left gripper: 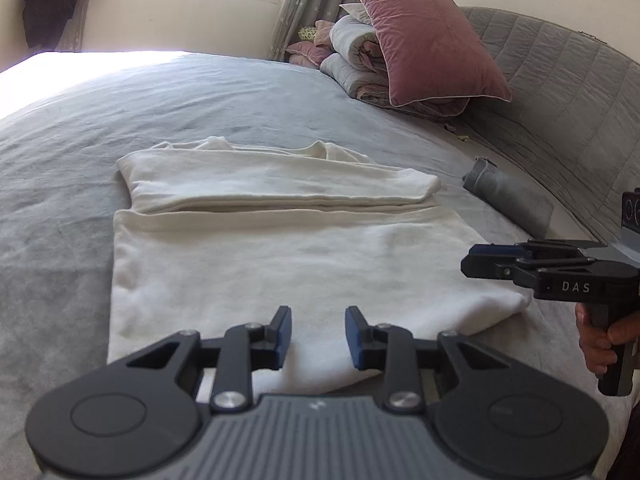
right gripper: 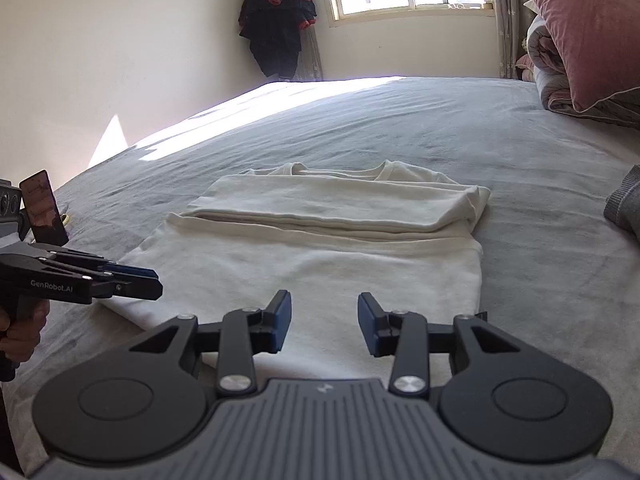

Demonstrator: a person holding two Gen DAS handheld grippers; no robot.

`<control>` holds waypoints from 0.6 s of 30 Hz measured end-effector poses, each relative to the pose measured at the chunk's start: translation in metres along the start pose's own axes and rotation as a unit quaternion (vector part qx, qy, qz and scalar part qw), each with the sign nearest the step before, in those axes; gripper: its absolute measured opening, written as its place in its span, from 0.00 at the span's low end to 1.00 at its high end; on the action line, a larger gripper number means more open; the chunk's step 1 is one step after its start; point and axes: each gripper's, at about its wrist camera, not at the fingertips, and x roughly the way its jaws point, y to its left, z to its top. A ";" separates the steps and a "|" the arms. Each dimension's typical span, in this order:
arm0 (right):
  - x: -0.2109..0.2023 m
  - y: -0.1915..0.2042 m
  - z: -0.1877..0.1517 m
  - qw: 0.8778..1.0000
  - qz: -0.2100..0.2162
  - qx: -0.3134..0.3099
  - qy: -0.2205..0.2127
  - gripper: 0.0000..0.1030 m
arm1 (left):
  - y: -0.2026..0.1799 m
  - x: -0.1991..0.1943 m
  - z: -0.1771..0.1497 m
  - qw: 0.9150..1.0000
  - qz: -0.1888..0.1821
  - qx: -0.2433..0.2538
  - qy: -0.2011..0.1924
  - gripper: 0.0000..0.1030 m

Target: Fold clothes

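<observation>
A white garment [left gripper: 288,248] lies flat on the grey bed [left gripper: 200,96], its sleeves folded across the upper part and the collar at the far end. It also shows in the right wrist view [right gripper: 320,256]. My left gripper [left gripper: 317,336] is open and empty, just above the garment's near hem; it also shows from the side in the right wrist view [right gripper: 148,278]. My right gripper [right gripper: 324,324] is open and empty over the near hem, right of the left one. In the left wrist view it [left gripper: 472,260] hovers by the garment's right edge.
A pink pillow [left gripper: 424,36] rests on folded quilts [left gripper: 356,64] at the bed's far right, against a grey quilted headboard [left gripper: 560,112]. A rolled grey cloth [left gripper: 508,196] lies right of the garment. Dark clothes [right gripper: 276,16] hang in the corner by the window.
</observation>
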 end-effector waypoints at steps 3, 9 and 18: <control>0.014 0.018 -0.001 1.000 0.013 -0.019 0.009 0.40 | -0.022 0.011 -0.003 0.999 0.001 0.046 0.005 0.33; 0.027 0.032 -0.014 0.997 0.011 -0.065 0.031 0.40 | -0.029 0.013 -0.009 0.995 0.009 0.099 0.008 0.36; -0.004 0.000 -0.033 0.997 0.014 -0.073 0.024 0.38 | 0.016 -0.026 -0.031 0.996 0.002 0.084 0.003 0.36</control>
